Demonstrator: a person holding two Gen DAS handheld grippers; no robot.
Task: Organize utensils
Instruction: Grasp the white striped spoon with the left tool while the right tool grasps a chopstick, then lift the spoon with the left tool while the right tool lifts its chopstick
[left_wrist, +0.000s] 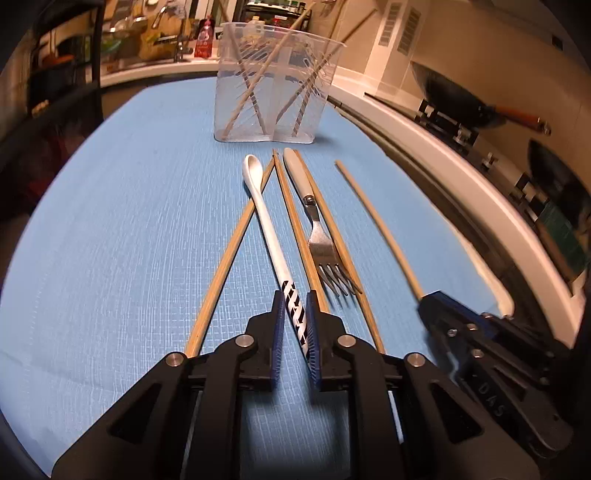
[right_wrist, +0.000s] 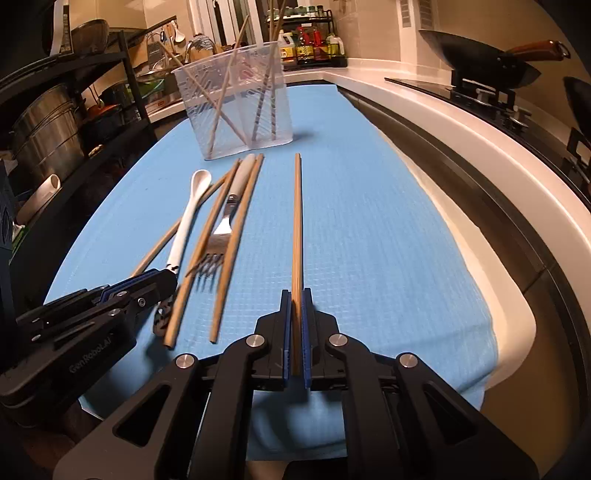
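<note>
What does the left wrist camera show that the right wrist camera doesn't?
Only the left wrist view: the left hand-held gripper seen head-on, its pads around the white spoon handle.
Only the right wrist view: steel pots on a rack and sauce bottles.
Both: the clear holder, fork, blue mat, wok, and the right hand-held gripper shut on a chopstick.

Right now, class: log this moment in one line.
left gripper: shut on white spoon | right gripper: shut on chopstick | clear holder: chopsticks only

Readable text: two gripper markings only

"GenRoboLAI"-like lettering on black left gripper (right_wrist: 162, 280) body, left of right gripper; "DAS" on black right gripper (left_wrist: 424, 301) body, right of left gripper. Bottle labels unreadable.
</note>
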